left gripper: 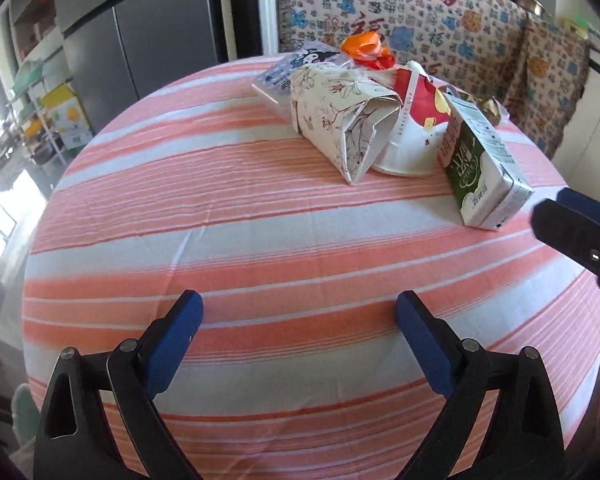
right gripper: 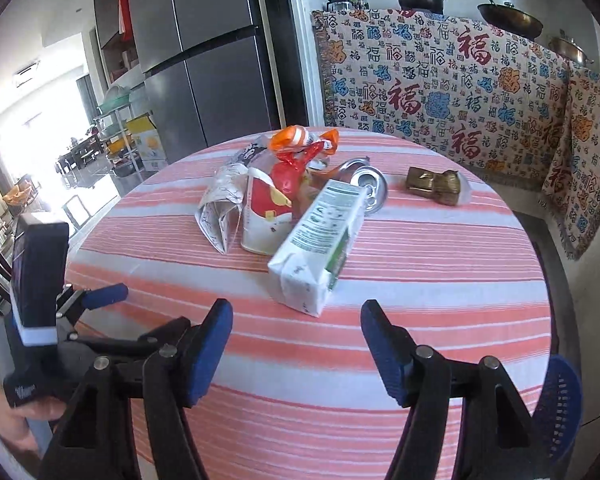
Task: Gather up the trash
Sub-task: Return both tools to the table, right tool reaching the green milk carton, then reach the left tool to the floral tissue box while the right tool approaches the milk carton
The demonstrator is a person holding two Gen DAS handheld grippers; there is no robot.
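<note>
Since nothing has been lifted from the heap, collection looks to be at its reaching-in stage: the milk carton (right gripper: 320, 248) lies nearest on the striped bench (right gripper: 440, 280), just ahead of the right gripper (right gripper: 296, 344). Both that one and the left gripper (left gripper: 298, 346) tilt downward, jaws wide and empty. Next, I judge, the right must straddle the carton (a blue basket (right gripper: 560, 400) waits at the bench edge).

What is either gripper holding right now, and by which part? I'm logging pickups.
Nothing is held. The left gripper and the right gripper both stand open above the tablecloth, short of the milk carton.
</note>
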